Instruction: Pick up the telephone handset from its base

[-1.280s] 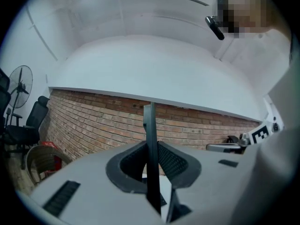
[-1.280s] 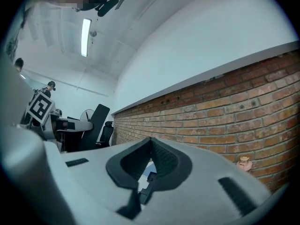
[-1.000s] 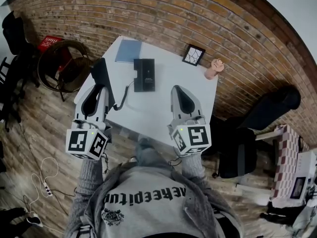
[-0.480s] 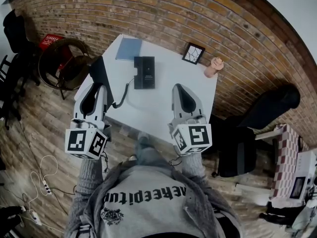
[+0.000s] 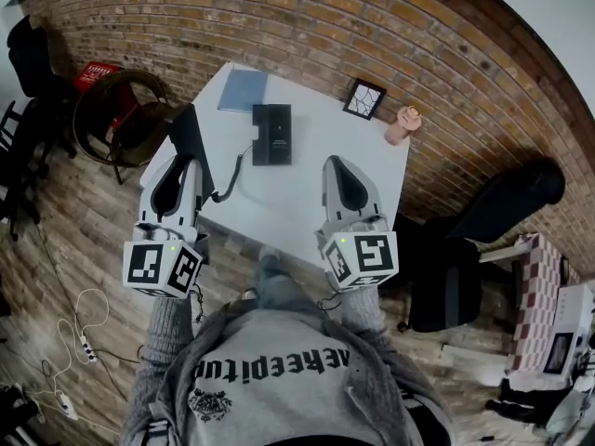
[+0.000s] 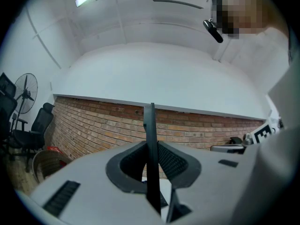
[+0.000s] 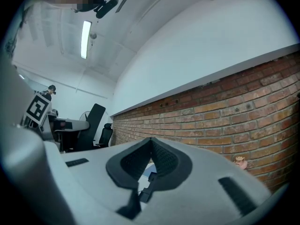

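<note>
Black handset [image 5: 190, 140], white table [image 5: 311, 170]

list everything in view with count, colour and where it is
table: one, white, middle of the view
telephone base: one, black, far middle of the table
telephone handset: one, black, off the base, at the table's left edge
cord: one, black, from handset to base
notebook: one, blue, far left corner of the table
picture frame: one, black, far right of the table
small ornament: one, pinkish, right corner of the table
office chair: one, black, right of the table
left gripper: one, grey, shut on the handset
right gripper: one, grey, shut, empty
</note>
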{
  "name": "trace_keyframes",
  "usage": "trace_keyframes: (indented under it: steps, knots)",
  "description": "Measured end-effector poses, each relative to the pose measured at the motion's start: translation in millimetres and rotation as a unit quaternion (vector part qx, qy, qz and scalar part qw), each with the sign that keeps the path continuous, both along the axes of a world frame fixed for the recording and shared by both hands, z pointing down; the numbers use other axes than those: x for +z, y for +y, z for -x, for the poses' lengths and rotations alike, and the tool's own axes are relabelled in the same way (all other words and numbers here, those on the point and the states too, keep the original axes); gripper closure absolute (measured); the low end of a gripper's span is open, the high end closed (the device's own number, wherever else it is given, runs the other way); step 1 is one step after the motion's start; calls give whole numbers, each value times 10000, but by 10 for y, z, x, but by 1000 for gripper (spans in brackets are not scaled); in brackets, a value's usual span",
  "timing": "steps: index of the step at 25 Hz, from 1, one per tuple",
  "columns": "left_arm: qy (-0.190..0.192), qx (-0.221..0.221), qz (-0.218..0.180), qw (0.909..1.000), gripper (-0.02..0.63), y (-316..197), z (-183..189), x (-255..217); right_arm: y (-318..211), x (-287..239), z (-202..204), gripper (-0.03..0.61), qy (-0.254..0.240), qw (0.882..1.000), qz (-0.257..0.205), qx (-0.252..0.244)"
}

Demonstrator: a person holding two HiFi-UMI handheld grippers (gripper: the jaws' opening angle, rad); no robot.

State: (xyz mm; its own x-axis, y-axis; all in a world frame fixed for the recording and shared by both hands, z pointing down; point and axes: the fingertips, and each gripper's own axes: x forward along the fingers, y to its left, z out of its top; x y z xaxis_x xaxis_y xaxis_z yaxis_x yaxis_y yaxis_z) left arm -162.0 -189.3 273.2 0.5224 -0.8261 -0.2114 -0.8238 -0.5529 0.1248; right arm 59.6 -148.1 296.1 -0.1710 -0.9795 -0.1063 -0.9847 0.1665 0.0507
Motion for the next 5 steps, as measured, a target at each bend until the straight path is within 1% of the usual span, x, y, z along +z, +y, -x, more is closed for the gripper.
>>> trace_keyframes:
  steps: [3,5]
  knots:
    - [-54,-39,147,9999,545,16,-14,-23,7,-15,7,574,7,10000,-13,-5]
    - [-44,-34,138,9999,545,17,-19,-20,11,-25,9,575,16,10000,-16,-10]
